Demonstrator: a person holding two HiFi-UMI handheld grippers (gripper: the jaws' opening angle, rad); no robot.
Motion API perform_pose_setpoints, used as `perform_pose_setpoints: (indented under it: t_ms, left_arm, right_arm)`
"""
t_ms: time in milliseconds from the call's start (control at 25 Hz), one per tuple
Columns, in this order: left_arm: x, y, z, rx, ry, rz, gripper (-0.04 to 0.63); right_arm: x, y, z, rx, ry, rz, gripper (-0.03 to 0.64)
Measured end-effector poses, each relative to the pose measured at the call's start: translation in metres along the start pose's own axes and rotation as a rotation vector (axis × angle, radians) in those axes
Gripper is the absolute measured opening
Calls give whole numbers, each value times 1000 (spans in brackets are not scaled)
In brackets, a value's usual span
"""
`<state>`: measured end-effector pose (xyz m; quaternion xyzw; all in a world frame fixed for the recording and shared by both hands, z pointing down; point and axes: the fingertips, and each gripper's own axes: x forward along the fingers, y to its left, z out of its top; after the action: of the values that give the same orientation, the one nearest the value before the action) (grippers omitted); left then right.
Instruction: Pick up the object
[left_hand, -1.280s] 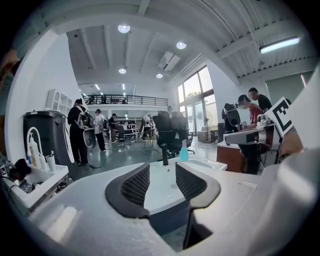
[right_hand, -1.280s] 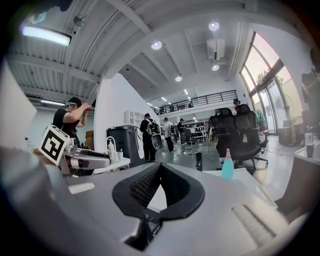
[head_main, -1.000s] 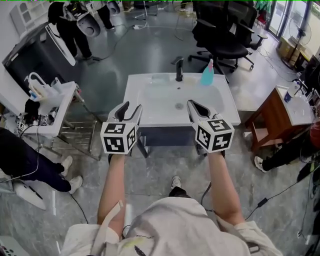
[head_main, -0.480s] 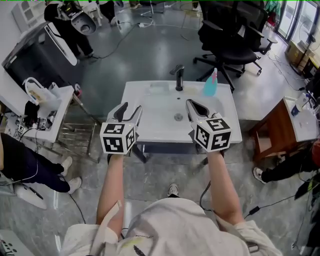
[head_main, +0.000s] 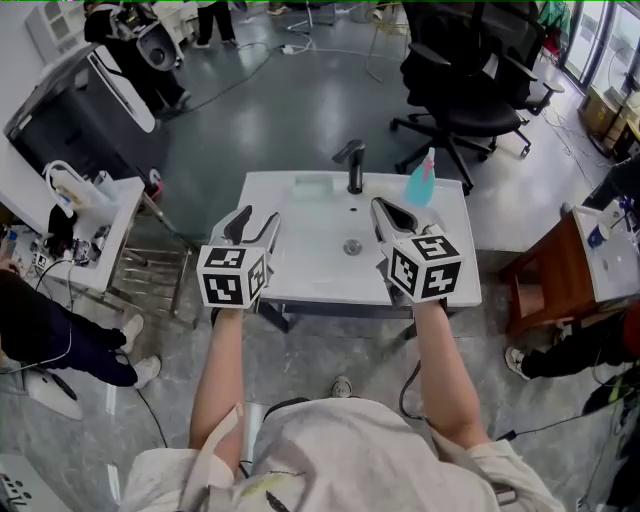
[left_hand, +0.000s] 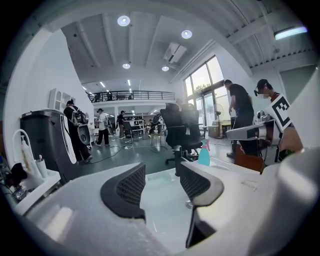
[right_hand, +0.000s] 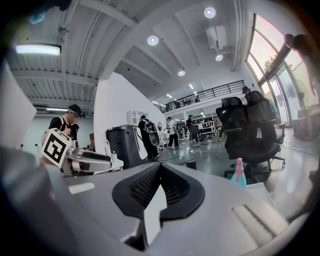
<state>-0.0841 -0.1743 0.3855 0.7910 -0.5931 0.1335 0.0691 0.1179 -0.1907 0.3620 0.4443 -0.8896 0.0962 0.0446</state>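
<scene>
A teal spray bottle (head_main: 421, 180) stands at the back right of a white sink (head_main: 300, 270), beside a black faucet (head_main: 354, 166). A pale soap-like block (head_main: 312, 184) lies at the back left rim. My left gripper (head_main: 258, 216) hovers over the sink's left front, open, with nothing between its jaws (left_hand: 161, 172). My right gripper (head_main: 386, 208) hovers over the right front, shut and empty (right_hand: 160, 167). The spray bottle (left_hand: 204, 154) shows ahead and to the right in the left gripper view, and far right as a small bottle (right_hand: 238, 179) in the right gripper view.
Black office chairs (head_main: 470, 70) stand behind the sink. A white side table (head_main: 95, 225) with bottles is at the left, a wooden table (head_main: 585, 260) at the right. People stand at the far left (head_main: 40, 320) and back. Cables lie on the grey floor.
The sink has slid lower and nearer in the head view, so both grippers now reach further over the basin. Their poses look the same.
</scene>
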Motion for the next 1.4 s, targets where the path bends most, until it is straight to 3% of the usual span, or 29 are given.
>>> perform_pose_setpoints:
  t_ms: [520, 1400]
  left_arm:
    - [39, 29, 7, -5, -23, -6, 221]
    - [176, 138, 28, 23, -39, -210, 221]
  right_arm:
    - [40, -14, 2, -15, 10, -17, 3]
    - [198, -31, 26, -22, 27, -184, 3]
